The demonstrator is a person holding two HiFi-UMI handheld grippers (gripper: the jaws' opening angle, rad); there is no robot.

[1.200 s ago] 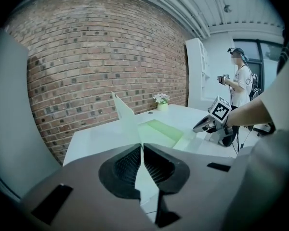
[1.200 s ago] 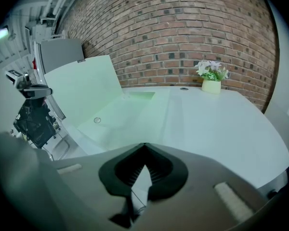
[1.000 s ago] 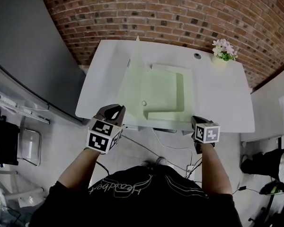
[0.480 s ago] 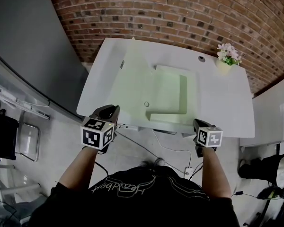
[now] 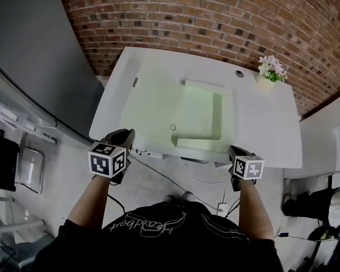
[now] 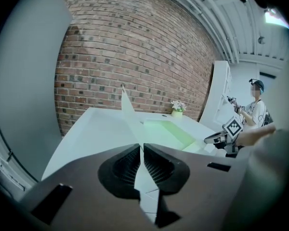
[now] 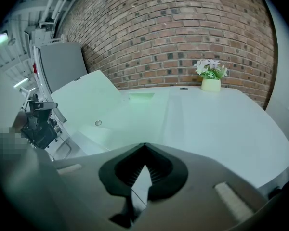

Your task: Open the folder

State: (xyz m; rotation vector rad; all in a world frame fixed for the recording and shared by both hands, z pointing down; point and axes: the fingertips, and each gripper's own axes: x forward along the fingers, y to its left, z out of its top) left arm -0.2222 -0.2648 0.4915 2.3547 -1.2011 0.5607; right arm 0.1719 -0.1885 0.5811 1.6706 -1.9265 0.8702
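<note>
Pale-green flat folder (image 5: 199,113) lies mid-way across the white bench (image 5: 260,123) — cover judged light, flexible, probably slippery; take it at its free edge. Left hand-held gripper (image 5: 126,134) is clamped on that cover edge — right hand-held gripper (image 5: 233,150) has its jaws together.

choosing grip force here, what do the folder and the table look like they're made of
The folder looks like thin plastic sheet: pale green, smooth, faintly translucent. Its lifted cover shows as a very thin sheet that keeps a straight edge without drooping. The table has a white, smooth, low-sheen top, probably laminate or painted board; what lies under the surface cannot be told.
</note>
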